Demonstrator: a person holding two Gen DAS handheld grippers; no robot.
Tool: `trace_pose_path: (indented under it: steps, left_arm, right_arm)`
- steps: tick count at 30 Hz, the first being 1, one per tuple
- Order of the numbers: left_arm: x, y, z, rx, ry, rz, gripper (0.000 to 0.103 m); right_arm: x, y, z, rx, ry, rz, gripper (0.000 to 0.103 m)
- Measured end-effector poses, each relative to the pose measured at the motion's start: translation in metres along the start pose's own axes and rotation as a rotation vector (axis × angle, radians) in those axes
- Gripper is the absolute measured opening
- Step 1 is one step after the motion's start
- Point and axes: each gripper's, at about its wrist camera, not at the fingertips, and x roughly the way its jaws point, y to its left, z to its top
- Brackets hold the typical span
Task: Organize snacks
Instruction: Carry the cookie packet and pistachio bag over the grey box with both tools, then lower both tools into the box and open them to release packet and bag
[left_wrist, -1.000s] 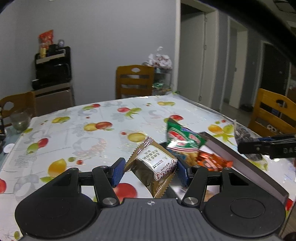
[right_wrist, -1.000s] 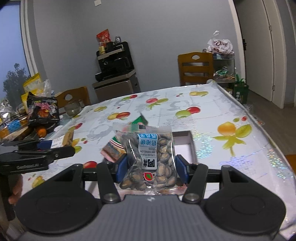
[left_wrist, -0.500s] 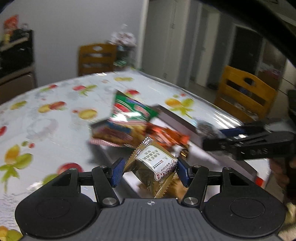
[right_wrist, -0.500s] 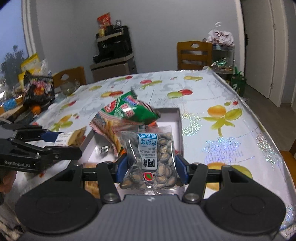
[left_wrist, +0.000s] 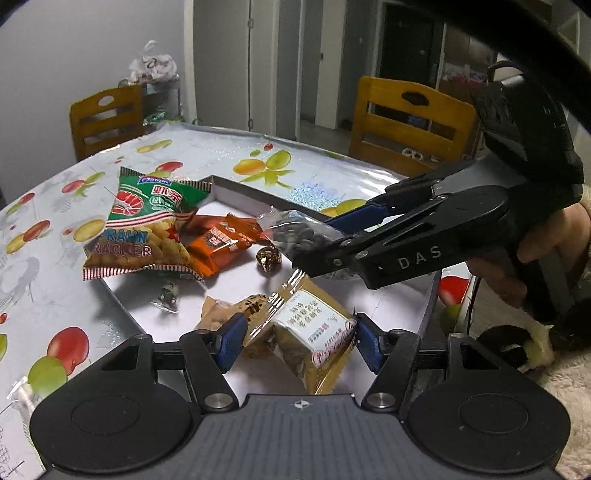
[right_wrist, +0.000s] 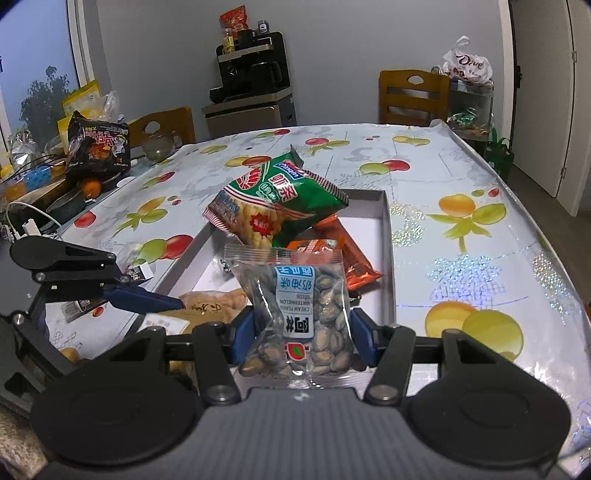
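Note:
A shallow white box (left_wrist: 236, 195) (right_wrist: 384, 236) lies on the fruit-print table. It holds a green prawn cracker bag (left_wrist: 144, 225) (right_wrist: 280, 203), an orange packet (left_wrist: 221, 243) (right_wrist: 347, 258), a peanut bag (left_wrist: 225, 314) (right_wrist: 214, 301) and small wrapped candies (left_wrist: 269, 256). My left gripper (left_wrist: 301, 338) stands wider than the gold cake packet (left_wrist: 314, 339) between its fingers, low over the box; I cannot tell if it still grips. My right gripper (right_wrist: 303, 334) (left_wrist: 328, 240) is shut on a clear bag of watermelon seeds (right_wrist: 299, 314) (left_wrist: 299, 236) above the box.
Wooden chairs (left_wrist: 410, 122) (left_wrist: 107, 118) stand around the table. A black noodle packet (right_wrist: 98, 144), oranges, cables and clutter sit at the table's far left in the right wrist view. A small wrapper (left_wrist: 22, 395) lies near the left edge.
Both grippers have moved over the box and lower. The left gripper's fingers have spread, and the gold packet now sits tilted down in the box beside the peanut bag.

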Motion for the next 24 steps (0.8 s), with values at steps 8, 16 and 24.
trace_pose_path:
  steps: [8, 16, 24]
  left_arm:
    - [0.007, 0.005, -0.001, -0.004, 0.002, 0.048, 0.063]
    - [0.014, 0.012, 0.003, -0.014, -0.006, 0.095, 0.063]
    - [0.028, 0.039, 0.008, -0.145, 0.024, 0.135, 0.061]
  right_arm:
    - [0.007, 0.001, 0.0, 0.003, 0.013, -0.012, 0.055]
    - [0.017, 0.002, 0.003, 0.015, 0.015, -0.024, 0.055]
    - [0.031, 0.003, 0.008, 0.007, 0.029, -0.052, 0.055]
